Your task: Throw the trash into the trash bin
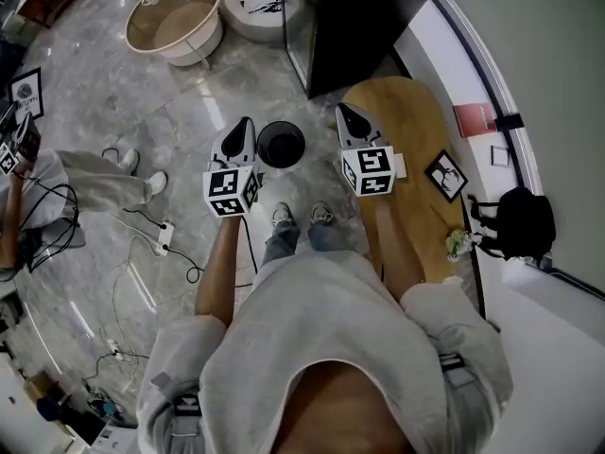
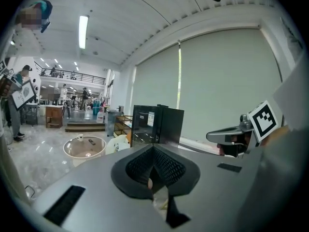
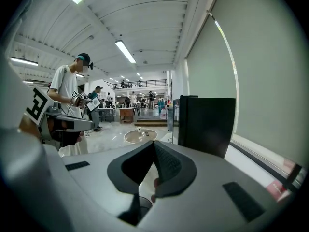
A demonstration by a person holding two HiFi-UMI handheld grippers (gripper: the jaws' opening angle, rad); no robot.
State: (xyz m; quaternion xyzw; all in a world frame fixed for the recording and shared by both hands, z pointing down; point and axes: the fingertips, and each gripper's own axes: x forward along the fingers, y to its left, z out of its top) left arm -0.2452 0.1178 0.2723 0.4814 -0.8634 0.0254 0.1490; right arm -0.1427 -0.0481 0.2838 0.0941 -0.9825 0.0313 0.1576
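Note:
A round black trash bin [image 1: 281, 145] stands open on the marble floor just beyond my feet. My left gripper [image 1: 245, 123] hovers to its left and my right gripper [image 1: 346, 112] to its right, both pointing forward at about the bin's level. In the left gripper view the jaws [image 2: 153, 150] are pressed together; a pale patch shows in the gap beneath them, and I cannot tell what it is. The right gripper [image 3: 153, 145] is shut too, with the bin's rim [image 3: 137, 208] showing below it. I see no trash in either gripper from the head view.
A wooden table [image 1: 416, 159] runs along my right, holding a small framed picture [image 1: 444, 175] and a pale clump [image 1: 458, 244] at its near end. A black cabinet [image 1: 359, 17] stands ahead, a round tub [image 1: 175, 17] to the far left. Cables and a power strip [image 1: 163, 236] lie left.

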